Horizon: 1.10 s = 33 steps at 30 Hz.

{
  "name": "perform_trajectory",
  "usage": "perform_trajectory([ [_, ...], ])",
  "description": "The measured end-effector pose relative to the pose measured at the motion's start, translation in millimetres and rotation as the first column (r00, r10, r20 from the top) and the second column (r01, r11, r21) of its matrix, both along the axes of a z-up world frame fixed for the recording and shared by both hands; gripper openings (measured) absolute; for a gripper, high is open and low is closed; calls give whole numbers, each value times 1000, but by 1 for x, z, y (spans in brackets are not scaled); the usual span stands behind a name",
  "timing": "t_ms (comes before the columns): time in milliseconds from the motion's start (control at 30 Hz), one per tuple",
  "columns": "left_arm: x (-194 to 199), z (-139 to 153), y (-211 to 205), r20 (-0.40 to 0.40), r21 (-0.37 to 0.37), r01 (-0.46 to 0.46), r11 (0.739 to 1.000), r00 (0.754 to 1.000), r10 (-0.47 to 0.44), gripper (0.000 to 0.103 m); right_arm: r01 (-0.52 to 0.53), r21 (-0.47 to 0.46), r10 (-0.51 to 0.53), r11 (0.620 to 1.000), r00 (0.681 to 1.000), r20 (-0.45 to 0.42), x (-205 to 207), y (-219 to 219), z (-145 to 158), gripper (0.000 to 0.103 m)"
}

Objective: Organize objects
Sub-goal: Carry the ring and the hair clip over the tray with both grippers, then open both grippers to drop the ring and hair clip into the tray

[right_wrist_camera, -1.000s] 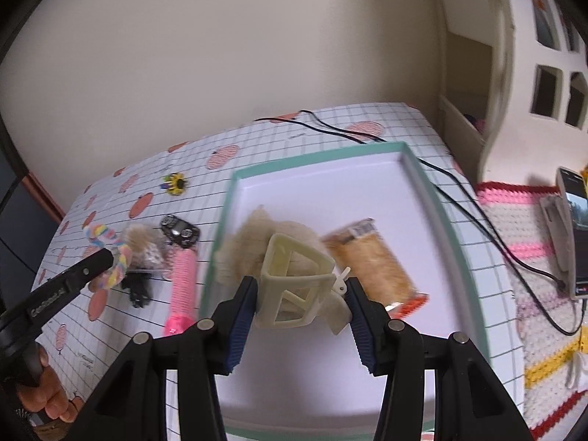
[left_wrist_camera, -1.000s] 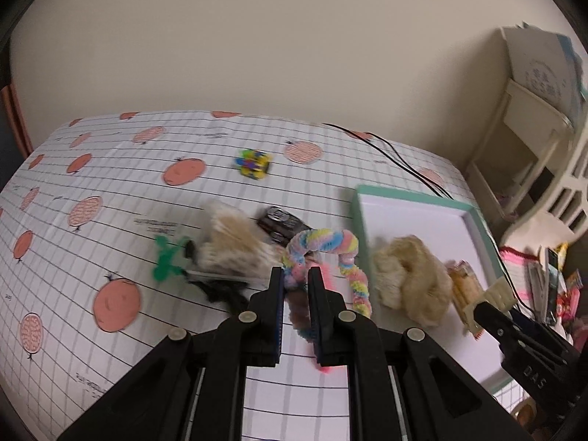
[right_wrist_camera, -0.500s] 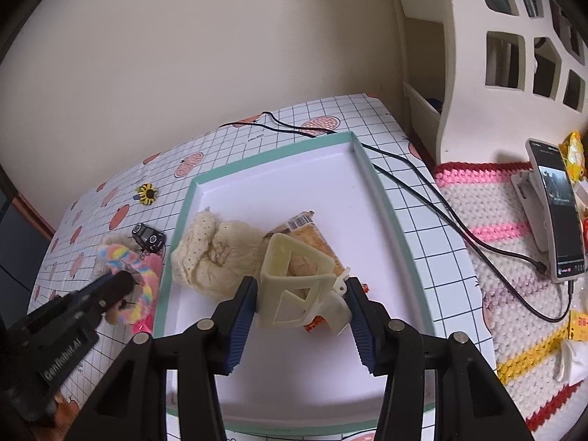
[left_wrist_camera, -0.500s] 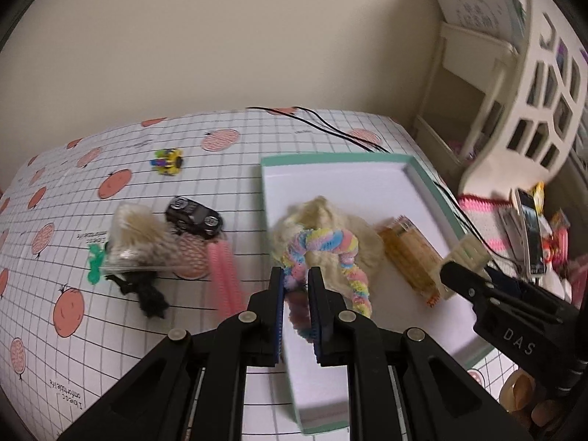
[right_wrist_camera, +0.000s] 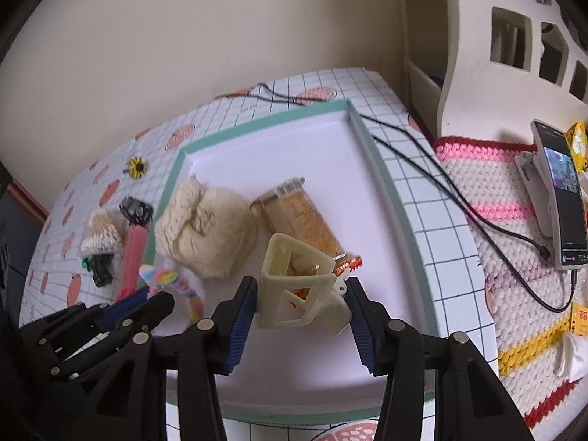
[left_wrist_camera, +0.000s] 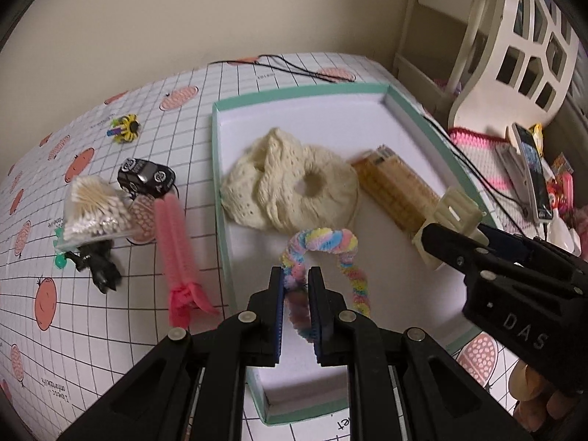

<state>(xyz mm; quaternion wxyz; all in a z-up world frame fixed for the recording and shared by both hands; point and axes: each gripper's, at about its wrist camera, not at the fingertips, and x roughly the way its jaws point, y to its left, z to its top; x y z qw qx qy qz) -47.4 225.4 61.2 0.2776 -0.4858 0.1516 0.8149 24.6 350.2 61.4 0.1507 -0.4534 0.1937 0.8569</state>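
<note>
Grid-print tablecloth (left_wrist_camera: 110, 330) with pink-orange spots, against a plain cream wall; white cut-out shelving off to the right.

Left gripper (left_wrist_camera: 295, 290) over the near part of the mint-rimmed white tray (left_wrist_camera: 217, 169), jaws nearly together and pinched on one end of a pastel rainbow chenille loop (left_wrist_camera: 323, 242); rest of the loop arching ahead of the fingertips and drooping back down on their right side. Whether the loop touches the tray floor: cannot tell. Further ahead, inside the tray, a cream crocheted piece (left_wrist_camera: 290, 191), and to its right a flat orange snack packet (left_wrist_camera: 397, 191). Left of this gripper, outside the tray on the cloth: a pink fuzzy hair clip (left_wrist_camera: 176, 242) just beside the tray's edge, then a bag of cotton swabs (left_wrist_camera: 95, 209), a black toy car (left_wrist_camera: 145, 178) beyond it, a small black figure (left_wrist_camera: 97, 264) nearer, and far ahead a yellow-and-black wheeled toy (left_wrist_camera: 126, 128).

Right gripper (right_wrist_camera: 301, 305) also above the tray, jaws spread wide and closed onto a cream plastic frame-like clip (right_wrist_camera: 299, 286) spanning the gap between the pads. Snack packet directly ahead of that clip, partly hidden behind it. Black cables (right_wrist_camera: 441, 183) on the cloth to the right of this gripper, past the tray rim; beyond them a pink, white and yellow crocheted mat (right_wrist_camera: 496, 191) with a phone (right_wrist_camera: 562, 191) propped in a stand.
</note>
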Motion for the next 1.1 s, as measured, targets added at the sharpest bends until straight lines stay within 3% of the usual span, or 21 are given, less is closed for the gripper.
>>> perform_trajectory([
  [233, 0, -11, -1, 26, -40, 14, 999, 1000, -13, 14, -28, 12, 27, 1000, 999, 47, -3, -7, -9, 52],
  [433, -2, -12, -2, 42, -30, 10, 999, 999, -9, 15, -32, 13, 31, 999, 998, 55, -4, -8, -11, 52],
  [567, -2, -12, -2, 44, -20, 14, 1000, 999, -13, 35, -27, 13, 26, 1000, 998, 61, -4, -8, -13, 54],
  [900, -2, -7, -3, 16, 3, 9, 1000, 1000, -9, 47, 2, 12, -2, 1000, 999, 50, -2, -2, -13, 67],
  [1100, -1, 2, -4, -14, 37, 10, 999, 1000, -9, 53, 17, 17, -17, 1000, 999, 29, -1, -1, -9, 67],
])
